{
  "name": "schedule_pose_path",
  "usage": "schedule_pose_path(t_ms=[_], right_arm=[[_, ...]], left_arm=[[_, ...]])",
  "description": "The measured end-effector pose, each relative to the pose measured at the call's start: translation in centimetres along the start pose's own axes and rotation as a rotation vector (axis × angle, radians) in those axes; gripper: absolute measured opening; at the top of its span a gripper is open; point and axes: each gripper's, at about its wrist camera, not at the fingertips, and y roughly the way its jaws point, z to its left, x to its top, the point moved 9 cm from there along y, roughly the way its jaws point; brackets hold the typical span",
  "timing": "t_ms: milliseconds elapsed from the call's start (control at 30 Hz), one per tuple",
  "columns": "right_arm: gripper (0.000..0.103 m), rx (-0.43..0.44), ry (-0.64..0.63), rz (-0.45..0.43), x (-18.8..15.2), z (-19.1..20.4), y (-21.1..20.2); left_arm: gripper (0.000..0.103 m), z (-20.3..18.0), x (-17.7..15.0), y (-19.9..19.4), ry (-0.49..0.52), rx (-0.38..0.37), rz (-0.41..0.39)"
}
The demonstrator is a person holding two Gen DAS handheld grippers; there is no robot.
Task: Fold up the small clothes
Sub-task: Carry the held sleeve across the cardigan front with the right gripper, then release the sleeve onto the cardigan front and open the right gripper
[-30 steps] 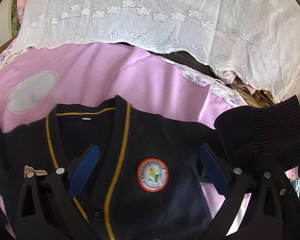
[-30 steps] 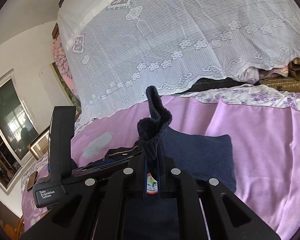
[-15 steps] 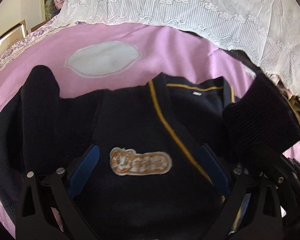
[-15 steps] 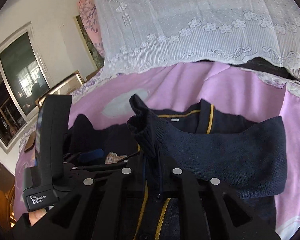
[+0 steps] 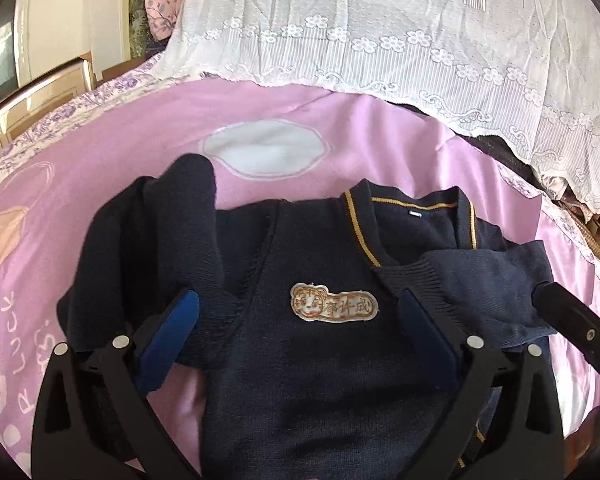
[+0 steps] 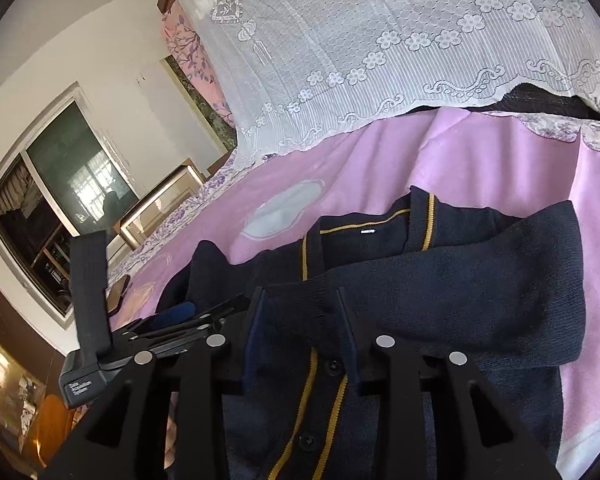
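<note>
A navy cardigan [image 5: 324, 368] with yellow trim and a name patch [image 5: 334, 307] lies face up on the pink sheet [image 5: 112, 140]. My left gripper [image 5: 300, 324] hovers open over its chest with nothing between the blue pads [image 5: 176, 332]. One sleeve [image 5: 172, 240] is bunched up at the left. The other sleeve [image 6: 480, 292] lies folded across the chest. Its ribbed cuff [image 6: 300, 304] sits loose between the opening jaws of my right gripper [image 6: 302, 316], and the pads do not press it. The right gripper's body [image 5: 572, 320] shows at the right edge of the left wrist view.
A white lace cloth [image 5: 400, 32] covers a pile along the back of the bed. A wooden frame [image 6: 160, 204] and a window [image 6: 60, 200] stand to the left. A dark phone [image 6: 118, 294] lies near the bed's left edge.
The right gripper brought the raised cuff down and across onto the cardigan's chest, then its jaws parted. The left gripper swung across the cardigan from the round badge to the name patch.
</note>
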Motion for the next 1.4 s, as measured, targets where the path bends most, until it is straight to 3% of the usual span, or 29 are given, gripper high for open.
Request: schedule_pose_path(t_ms=[100, 200, 300, 400, 467, 500, 567, 600, 700, 767, 867, 1000, 1100, 1233, 1333, 1400], right_arm=[[0.035, -0.148, -0.041, -0.001, 0.2, -1.7, 0.1], [0.035, -0.217, 0.032, 0.006, 0.3, -5.3, 0.2], [0.024, -0.223, 0.164, 0.002, 0.5, -9.5, -0.4], [0.020, -0.210, 0.290, 0.007, 0.3, -13.4, -1.0], [0.019, -0.203, 0.353, 0.023, -0.2, -15.5, -0.7], [0.013, -0.205, 0.380, 0.041, -0.6, -16.4, -0.3], [0.000, -0.194, 0.441, 0.086, -1.9, -17.9, 0.7], [0.000, -0.193, 0.462, 0.089, -2.3, -18.5, 1.0], [0.000, -0.165, 0.497, 0.073, -2.2, -18.5, 0.6], [0.005, -0.171, 0.473, 0.057, -1.9, -17.7, 0.0], [0.005, -0.182, 0.416, 0.056, -1.8, -16.1, -0.5], [0.005, -0.218, 0.342, 0.072, -2.4, -14.6, -0.9], [0.005, -0.251, 0.311, 0.127, -4.4, -15.0, 0.0], [0.005, -0.248, 0.280, 0.096, -4.9, -14.9, -0.7], [0.006, -0.272, 0.241, 0.073, -5.2, -14.4, -1.2], [0.014, -0.287, 0.224, 0.058, -5.2, -14.0, -1.9]], left_arm=[[0.098, -1.1, 0.6, -1.3, -0.009, -0.045, -0.038], [0.098, -4.3, 0.9, -1.0, 0.017, -0.126, 0.000], [0.098, -7.9, 0.1, 0.3, 0.094, -0.174, 0.051], [0.098, -8.4, -1.2, 2.8, 0.143, -0.097, 0.097], [0.099, -7.9, -2.8, 5.3, 0.125, -0.106, 0.197], [0.099, -7.6, -3.4, 6.2, 0.094, -0.144, 0.234], [0.099, -7.2, -3.2, 6.2, 0.056, -0.189, 0.227], [0.099, -7.3, -3.3, 6.1, 0.066, -0.185, 0.225], [0.099, -7.7, -3.4, 5.6, 0.101, -0.149, 0.198], [0.099, -7.5, -3.2, 4.8, 0.088, -0.163, 0.173], [0.099, -6.5, -2.8, 3.4, 0.059, -0.179, 0.125], [0.099, -6.0, -3.4, 5.2, 0.059, -0.159, 0.206], [0.099, -6.0, -3.3, 4.9, 0.070, -0.153, 0.196], [0.099, -5.0, -3.5, 3.6, 0.021, -0.183, 0.194], [0.099, -2.3, -3.3, 0.9, -0.003, -0.138, 0.135], [0.099, 0.1, -2.9, -1.4, 0.015, -0.082, 0.060]])
